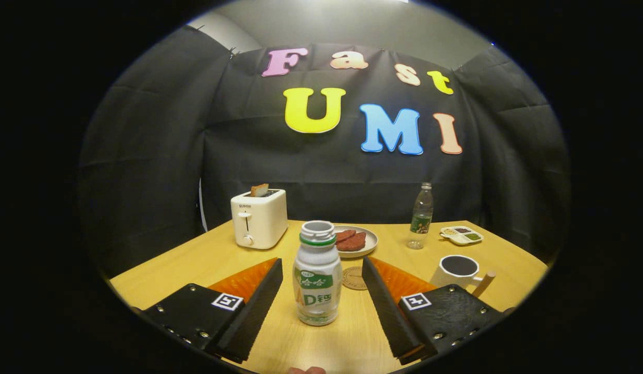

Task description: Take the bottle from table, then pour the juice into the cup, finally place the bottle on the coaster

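Jaws spread wide on the gripper [321, 291], the uncapped juice bottle [317, 279] standing upright on the table [160, 270] between them, untouched; coaster [354, 278] just beyond, cup [458, 271] off right.

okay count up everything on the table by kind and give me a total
Bottles: 2, juice bottle between the open gripper fingers, water bottle
Toaster: 1
Plate: 1
Coaster: 1
Cup: 1
Divided dish: 1
Total: 7

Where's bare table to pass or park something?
Bare wood lies left of the toaster and between cup and water bottle. Crowded ahead: juice bottle stands between the open tool's fingers, coaster and plate just beyond.
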### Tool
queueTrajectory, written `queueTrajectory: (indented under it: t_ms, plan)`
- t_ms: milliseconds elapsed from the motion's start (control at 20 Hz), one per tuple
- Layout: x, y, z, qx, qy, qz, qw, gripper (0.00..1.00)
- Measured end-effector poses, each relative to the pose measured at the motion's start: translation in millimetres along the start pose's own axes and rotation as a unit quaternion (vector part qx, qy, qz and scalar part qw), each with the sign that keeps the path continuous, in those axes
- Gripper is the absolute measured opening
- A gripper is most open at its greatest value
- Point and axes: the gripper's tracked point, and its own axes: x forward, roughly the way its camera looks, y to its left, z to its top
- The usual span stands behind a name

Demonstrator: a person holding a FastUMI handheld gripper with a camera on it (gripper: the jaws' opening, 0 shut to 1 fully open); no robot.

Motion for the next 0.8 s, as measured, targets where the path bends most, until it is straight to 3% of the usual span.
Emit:
queueTrajectory:
  t_ms: [150, 500, 600, 700, 800]
  plan:
    - [19.4, -5.3, -25.0, 0.02, 0.021, -0.031, 0.999, 0.95]
    - [59.0, -1.4, -36.8, 0.02, 0.035, -0.041, 0.998, 0.95]
    - [71.2, 6.5, -44.7, -0.008, 0.052, -0.028, 0.998, 0.95]
    - [76.4, 7.3, -44.4, -0.021, 0.052, -0.014, 0.998, 0.83]
    - [72.3, 3.5, -43.2, -0.008, 0.054, -0.009, 0.998, 0.83]
